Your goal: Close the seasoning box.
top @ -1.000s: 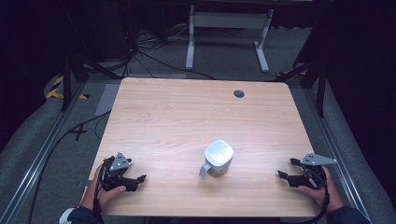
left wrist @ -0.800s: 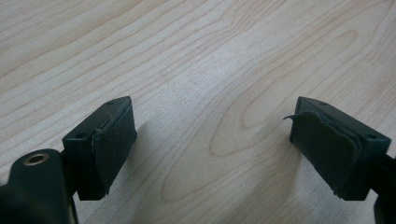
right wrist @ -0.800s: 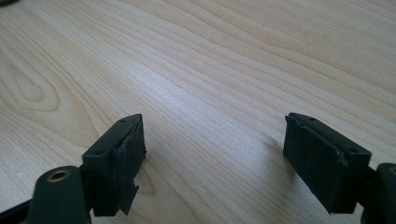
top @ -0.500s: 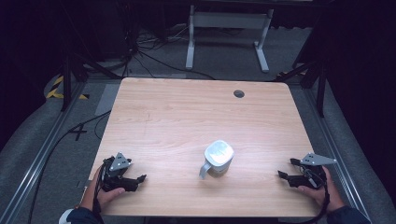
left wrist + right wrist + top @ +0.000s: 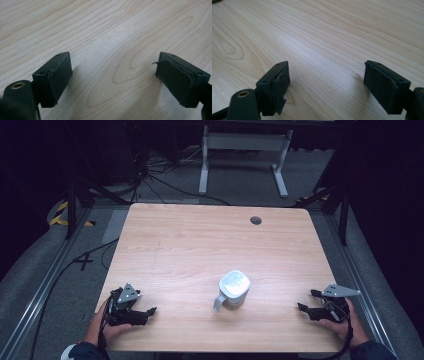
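A white mug stands upright on the wooden table, near the front and a little right of centre, its handle pointing front-left. My left gripper rests at the table's front left corner, held by a hand, jaws pointing right toward the mug. It is open with bare wood between its pads. My right gripper lies at the front right corner, jaws pointing left toward the mug. It too is open, nothing between its pads. Both grippers are well apart from the mug.
A round cable hole sits near the table's far right edge. Beyond the table stand a white metal frame and loose cables on the grey floor. A cable trails off the left side.
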### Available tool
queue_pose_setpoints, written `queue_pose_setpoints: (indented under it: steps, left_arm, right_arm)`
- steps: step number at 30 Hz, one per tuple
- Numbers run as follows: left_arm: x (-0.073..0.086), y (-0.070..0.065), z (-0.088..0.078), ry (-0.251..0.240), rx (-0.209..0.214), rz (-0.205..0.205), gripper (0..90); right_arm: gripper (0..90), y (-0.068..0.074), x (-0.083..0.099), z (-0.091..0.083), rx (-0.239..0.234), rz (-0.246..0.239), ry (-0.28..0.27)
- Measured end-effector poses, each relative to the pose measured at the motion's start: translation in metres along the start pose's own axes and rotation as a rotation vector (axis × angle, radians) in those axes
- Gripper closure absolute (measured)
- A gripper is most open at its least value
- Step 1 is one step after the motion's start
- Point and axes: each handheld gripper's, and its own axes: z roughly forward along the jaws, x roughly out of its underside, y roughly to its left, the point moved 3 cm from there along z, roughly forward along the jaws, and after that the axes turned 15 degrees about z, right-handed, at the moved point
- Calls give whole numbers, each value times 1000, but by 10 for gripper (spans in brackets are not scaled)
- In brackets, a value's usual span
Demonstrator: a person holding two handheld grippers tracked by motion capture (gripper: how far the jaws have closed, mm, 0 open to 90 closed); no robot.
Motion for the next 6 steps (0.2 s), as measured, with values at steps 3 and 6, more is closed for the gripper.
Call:
queue_pose_setpoints:
  steps: [3, 6]
  left_arm:
    - [0, -2, 0, 8, 10, -23, 134]
    - [0, 0, 0, 8, 7, -9, 130]
  right_arm:
    - [208, 0, 0, 0, -1, 0, 1]
    - [208, 0, 0, 0, 0, 0, 0]
